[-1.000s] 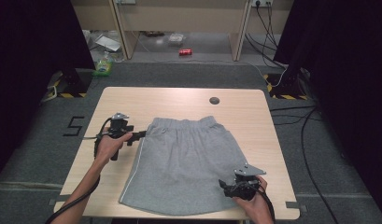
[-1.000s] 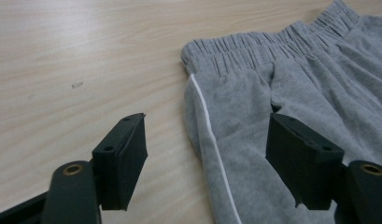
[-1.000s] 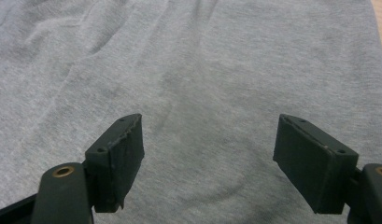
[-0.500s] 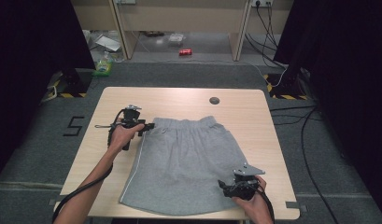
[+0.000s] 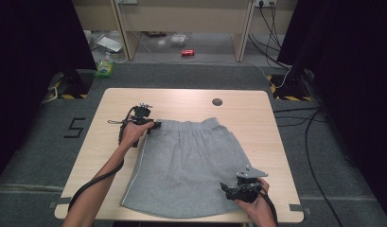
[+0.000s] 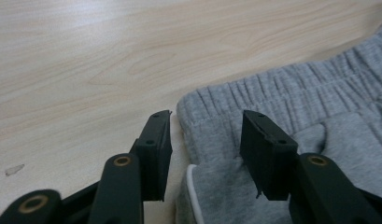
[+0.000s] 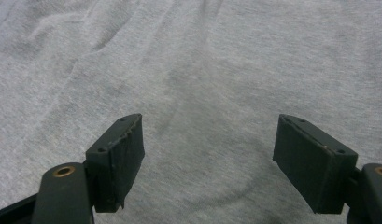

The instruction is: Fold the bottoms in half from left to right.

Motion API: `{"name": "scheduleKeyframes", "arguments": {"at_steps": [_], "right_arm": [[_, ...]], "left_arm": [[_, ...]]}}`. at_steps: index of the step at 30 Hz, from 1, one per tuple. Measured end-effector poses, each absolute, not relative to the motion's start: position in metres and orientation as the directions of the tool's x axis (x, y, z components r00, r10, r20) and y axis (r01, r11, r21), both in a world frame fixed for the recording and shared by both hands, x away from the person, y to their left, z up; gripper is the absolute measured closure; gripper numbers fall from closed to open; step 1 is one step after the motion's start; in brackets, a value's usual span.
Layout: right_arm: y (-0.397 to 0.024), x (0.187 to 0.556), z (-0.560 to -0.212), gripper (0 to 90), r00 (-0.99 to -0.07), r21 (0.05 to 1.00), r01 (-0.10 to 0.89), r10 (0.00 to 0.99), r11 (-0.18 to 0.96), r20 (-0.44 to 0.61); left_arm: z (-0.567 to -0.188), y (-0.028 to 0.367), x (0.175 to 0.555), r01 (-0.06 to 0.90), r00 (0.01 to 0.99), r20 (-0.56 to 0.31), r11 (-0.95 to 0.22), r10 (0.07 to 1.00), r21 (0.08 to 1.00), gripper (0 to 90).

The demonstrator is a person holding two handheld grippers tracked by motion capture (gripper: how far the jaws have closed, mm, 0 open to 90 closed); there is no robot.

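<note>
Shorts [image 5: 186, 168]: flat on table [image 5: 276, 123].
Left gripper [image 6: 205, 154]: jaws just closing, waistband corner between them, not pinched.
Right gripper [image 7: 207, 158]: released, over fabric.

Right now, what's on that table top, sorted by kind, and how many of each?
Grey shorts: 1
Hand-held grippers: 2, the left gripper at the waistband corner and the right gripper over the hem
Dark round spot in the table: 1
Total: 4
</note>
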State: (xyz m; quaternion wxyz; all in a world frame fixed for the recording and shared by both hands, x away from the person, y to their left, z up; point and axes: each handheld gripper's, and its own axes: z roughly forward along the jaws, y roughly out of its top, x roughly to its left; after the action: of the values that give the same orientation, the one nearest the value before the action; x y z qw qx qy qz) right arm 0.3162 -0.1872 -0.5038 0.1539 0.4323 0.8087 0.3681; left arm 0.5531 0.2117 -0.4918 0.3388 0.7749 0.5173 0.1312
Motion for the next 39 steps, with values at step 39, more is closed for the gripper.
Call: {"name": "scheduleKeyframes", "arguments": {"at_steps": [39], "right_arm": [[-0.037,0.311,-0.492,26.4,-0.784,0.779,0.43,0.617,0.457,0.071]], "left_arm": [[-0.497,0.196,0.559,0.698,0.471,-0.05,-0.337,0.881,0.631,74.3]]}}
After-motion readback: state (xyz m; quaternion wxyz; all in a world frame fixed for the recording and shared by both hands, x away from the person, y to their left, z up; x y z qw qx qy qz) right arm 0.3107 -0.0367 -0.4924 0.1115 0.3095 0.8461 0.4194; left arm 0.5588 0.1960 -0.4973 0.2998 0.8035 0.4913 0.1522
